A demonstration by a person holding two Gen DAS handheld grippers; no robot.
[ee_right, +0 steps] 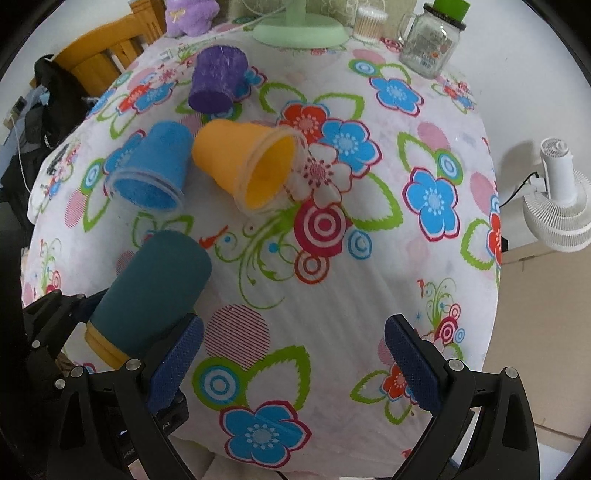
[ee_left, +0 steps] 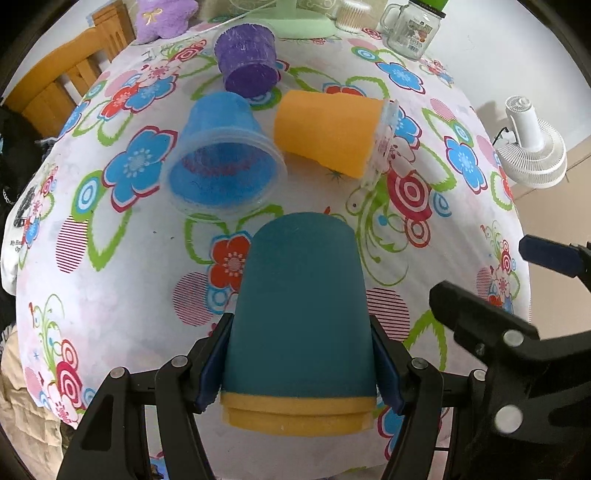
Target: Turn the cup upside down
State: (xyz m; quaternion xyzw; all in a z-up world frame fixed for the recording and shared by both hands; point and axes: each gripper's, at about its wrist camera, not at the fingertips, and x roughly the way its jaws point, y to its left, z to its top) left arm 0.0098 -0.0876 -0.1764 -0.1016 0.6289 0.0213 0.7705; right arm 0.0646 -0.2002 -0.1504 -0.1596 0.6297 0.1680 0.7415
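Observation:
My left gripper is shut on a teal cup with a yellow rim band; the closed bottom points away from me and the rim sits near the camera. The same cup shows at the lower left of the right wrist view, held above the table. A blue cup and an orange cup lie on their sides ahead; a purple cup stands farther back. My right gripper is open and empty over the floral tablecloth; it also shows in the left wrist view.
A glass mug jar, a green lamp base, a cotton swab box and a purple plush stand at the table's far edge. A wooden chair is at the far left. A white fan stands off the table's right edge.

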